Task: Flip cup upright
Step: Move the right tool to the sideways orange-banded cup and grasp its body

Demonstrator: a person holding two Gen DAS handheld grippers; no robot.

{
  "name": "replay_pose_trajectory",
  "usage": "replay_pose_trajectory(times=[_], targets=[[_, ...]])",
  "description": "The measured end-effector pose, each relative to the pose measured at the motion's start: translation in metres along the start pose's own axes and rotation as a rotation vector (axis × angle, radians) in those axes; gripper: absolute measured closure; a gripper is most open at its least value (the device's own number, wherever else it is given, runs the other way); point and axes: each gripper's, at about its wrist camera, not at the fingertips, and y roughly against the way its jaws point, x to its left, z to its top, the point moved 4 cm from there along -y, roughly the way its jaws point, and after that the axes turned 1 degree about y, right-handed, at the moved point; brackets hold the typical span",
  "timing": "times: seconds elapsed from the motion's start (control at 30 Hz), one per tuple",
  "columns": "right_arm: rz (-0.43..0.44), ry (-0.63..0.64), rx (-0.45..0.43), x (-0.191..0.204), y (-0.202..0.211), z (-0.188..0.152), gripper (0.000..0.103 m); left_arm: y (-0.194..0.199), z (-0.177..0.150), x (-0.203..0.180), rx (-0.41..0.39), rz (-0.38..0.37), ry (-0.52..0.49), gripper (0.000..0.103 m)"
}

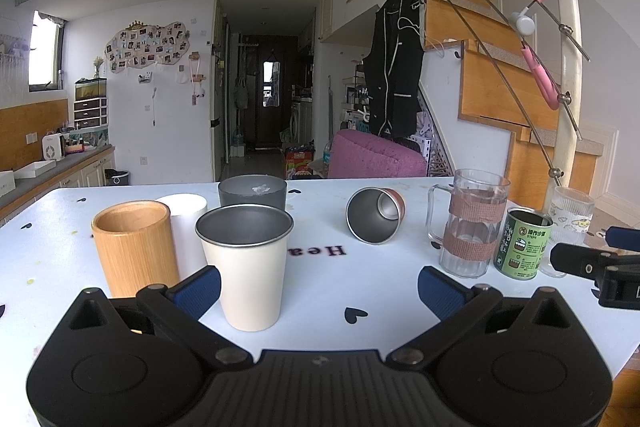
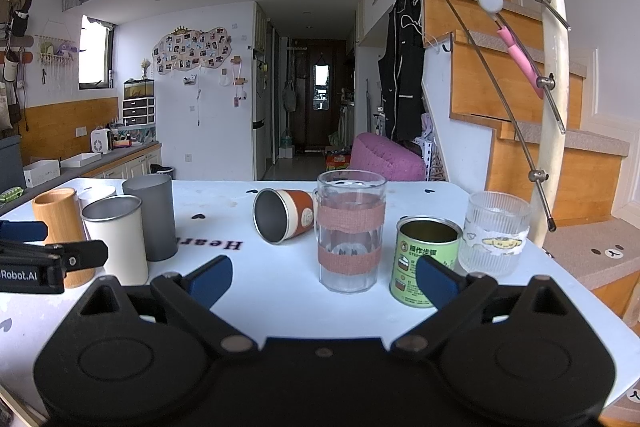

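Note:
An orange-brown metal cup [image 1: 375,214] lies on its side on the white table, its open mouth toward me; it also shows in the right wrist view [image 2: 282,215]. My left gripper [image 1: 319,289] is open and empty, near the table's front edge, well short of the lying cup. A white metal cup [image 1: 249,267] stands just inside its left finger. My right gripper [image 2: 323,279] is open and empty; a taped glass mug [image 2: 350,235] stands between its fingers, farther out. The lying cup is behind and left of that mug.
Upright at the left: a bamboo cup [image 1: 134,247], a white cup [image 1: 186,223] and a grey cup [image 1: 253,191]. At the right: a green tin [image 2: 426,259] and a ribbed glass [image 2: 496,233]. The right gripper [image 1: 592,269] shows in the left view. Stairs stand beyond the table's right side.

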Motion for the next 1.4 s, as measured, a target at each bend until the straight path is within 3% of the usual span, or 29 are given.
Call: replay_pose_trajectory(times=[0.17,0.37,0.57,0.83,1.1,1.27,1.4], targets=[[0.015,-0.002,-0.007,0.006,-0.005,0.005,0.004,0.000,-0.004,0.001,0.000,-0.001,0.012,0.000],[0.030,0.029,-0.055,0.017,-0.024,0.055,0.004,0.000,-0.007,0.012,0.002,0.002,0.030,0.000],[0.029,0.029,-0.041,0.039,-0.081,0.108,0.005,0.006,-0.011,0.032,-0.007,0.017,0.044,0.000],[-0.021,-0.034,0.104,0.073,-0.192,0.150,0.008,0.007,-0.017,0.060,0.001,0.057,0.076,0.000],[-0.138,-0.207,0.323,0.079,-0.297,0.136,0.015,0.005,-0.024,0.085,0.023,0.096,0.101,0.000],[-0.217,-0.286,0.446,0.067,-0.336,0.112,0.021,0.002,-0.027,0.096,0.038,0.109,0.113,0.000],[-0.253,-0.260,0.493,0.072,-0.347,0.095,0.025,-0.001,-0.030,0.097,0.047,0.107,0.114,0.000]])
